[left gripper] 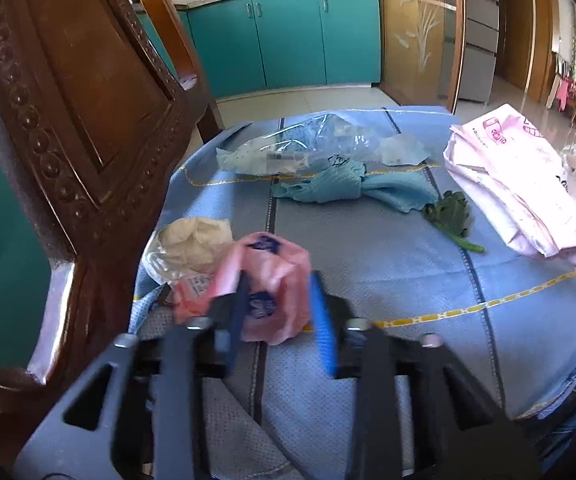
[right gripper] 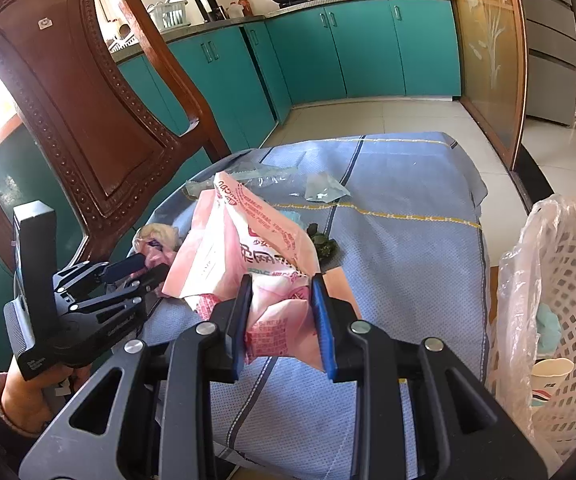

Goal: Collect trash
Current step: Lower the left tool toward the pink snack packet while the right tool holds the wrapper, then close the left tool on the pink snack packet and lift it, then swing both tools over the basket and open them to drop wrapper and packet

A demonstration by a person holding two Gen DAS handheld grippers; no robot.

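Note:
On the blue tablecloth [left gripper: 387, 280], my left gripper [left gripper: 278, 280] is shut on a small pink wrapper [left gripper: 272, 276] with blue print, near the table's left edge. The right wrist view shows the left gripper [right gripper: 148, 266] from the side, held by a hand, its tips pinching that wrapper. My right gripper [right gripper: 282, 280] is shut on a large pink-and-white printed bag [right gripper: 256, 240], which stands up from its fingers. Still lying on the cloth are a clear plastic bag [left gripper: 299, 148], a crumpled teal sheet [left gripper: 339, 188], a green leaf [left gripper: 451, 212] and a cream wad [left gripper: 192, 240].
A white lattice basket [right gripper: 567, 280] lined with clear plastic stands off the table's right side; a paper cup [right gripper: 551, 376] and something teal lie inside. A carved wooden chair [left gripper: 88, 120] crowds the table's left edge. Teal kitchen cabinets [right gripper: 367, 48] stand beyond the tiled floor.

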